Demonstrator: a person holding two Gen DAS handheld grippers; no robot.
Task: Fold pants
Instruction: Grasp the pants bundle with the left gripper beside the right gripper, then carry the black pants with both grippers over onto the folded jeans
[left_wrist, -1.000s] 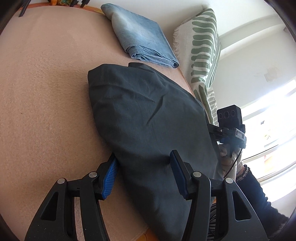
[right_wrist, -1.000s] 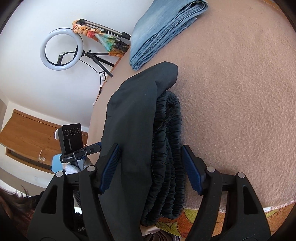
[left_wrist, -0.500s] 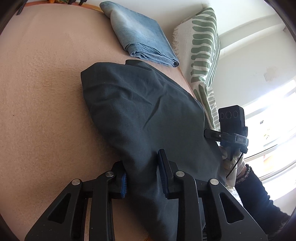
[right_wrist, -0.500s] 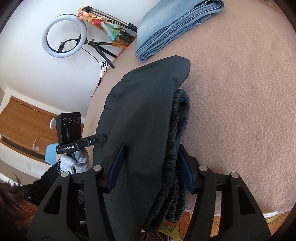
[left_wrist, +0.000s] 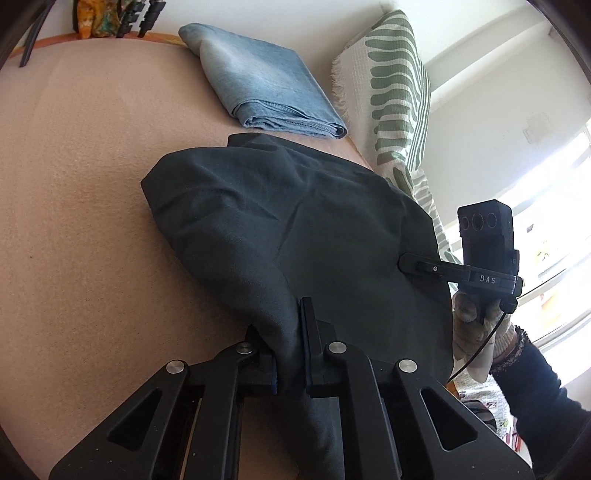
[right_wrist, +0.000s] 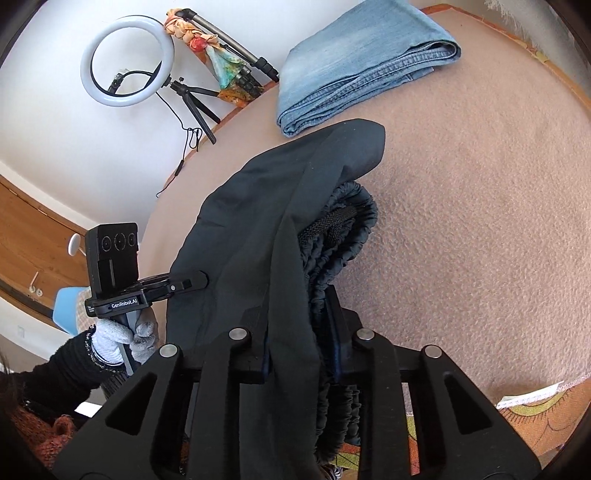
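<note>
Dark grey pants (left_wrist: 295, 221) lie folded over on a tan blanket (left_wrist: 81, 221), their near edge lifted. My left gripper (left_wrist: 290, 354) is shut on the near fabric edge of the pants. My right gripper (right_wrist: 299, 332) is shut on the other end of the pants (right_wrist: 266, 229), clamping the fabric next to the gathered elastic waistband (right_wrist: 340, 236). Each gripper shows in the other's view, the right one (left_wrist: 413, 264) and the left one (right_wrist: 201, 280), both at the pants' edge.
Folded light blue jeans (left_wrist: 266, 85) lie beyond the pants, also in the right wrist view (right_wrist: 362, 62). A green-patterned white cushion (left_wrist: 391, 92) stands at the right. A ring light on a tripod (right_wrist: 127, 61) stands past the blanket's far edge.
Both grippers were open around the pants' edges; they have closed on the fabric. The near edge of the pants has risen slightly off the blanket.
</note>
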